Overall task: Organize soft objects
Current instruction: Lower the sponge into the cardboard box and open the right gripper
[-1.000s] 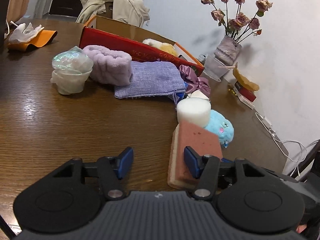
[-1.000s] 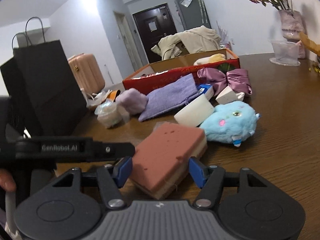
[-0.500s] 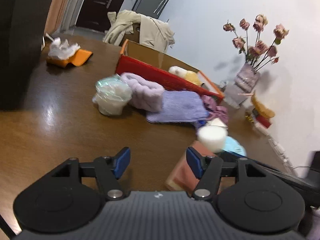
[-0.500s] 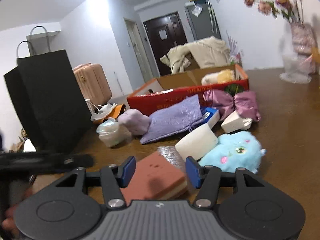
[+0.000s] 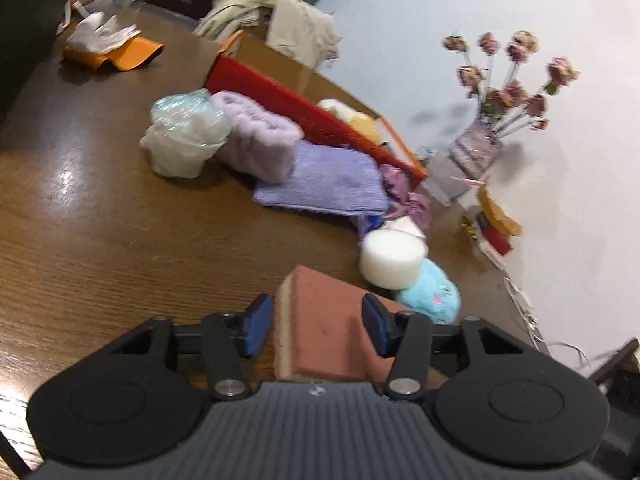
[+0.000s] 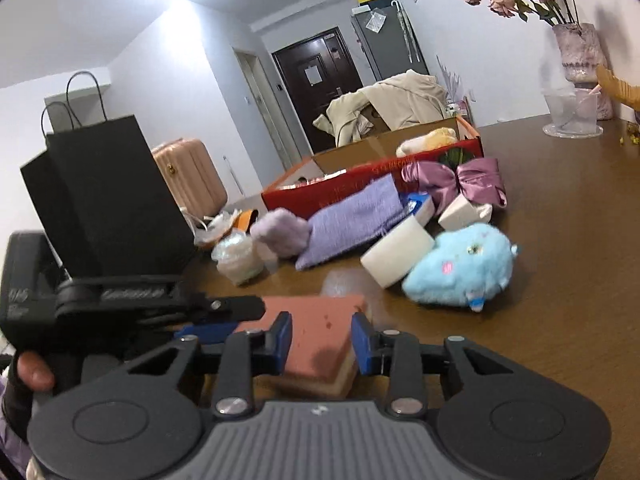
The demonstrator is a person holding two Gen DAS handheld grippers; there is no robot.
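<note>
A pink sponge (image 5: 320, 332) with a beige underside lies on the brown table (image 5: 100, 240), close in front of both grippers. My left gripper (image 5: 315, 316) straddles it with its jaws closing; a thin gap still shows at the left pad. In the right wrist view, the same sponge (image 6: 320, 320) fills the gap of my right gripper (image 6: 322, 336). Its jaws are closing and both blue pads meet the sponge. The left gripper (image 6: 224, 312) reaches in from the left, against the sponge's side. Just beyond lie a white foam cylinder (image 5: 390, 258) and a blue plush toy (image 5: 430, 296).
A red cardboard box (image 5: 296, 108) with a yellow plush inside stands behind a purple pouch (image 5: 328, 176), a lilac fluffy band (image 5: 256, 140), a plastic-wrapped bundle (image 5: 184, 136) and a purple bow (image 6: 460, 178). A black paper bag (image 6: 108, 196) stands left. A flower vase (image 5: 476, 148) is by the wall.
The left gripper has shifted right, so the sponge now sits between its fingers instead of beside them. The right jaws have narrowed onto the sponge.
</note>
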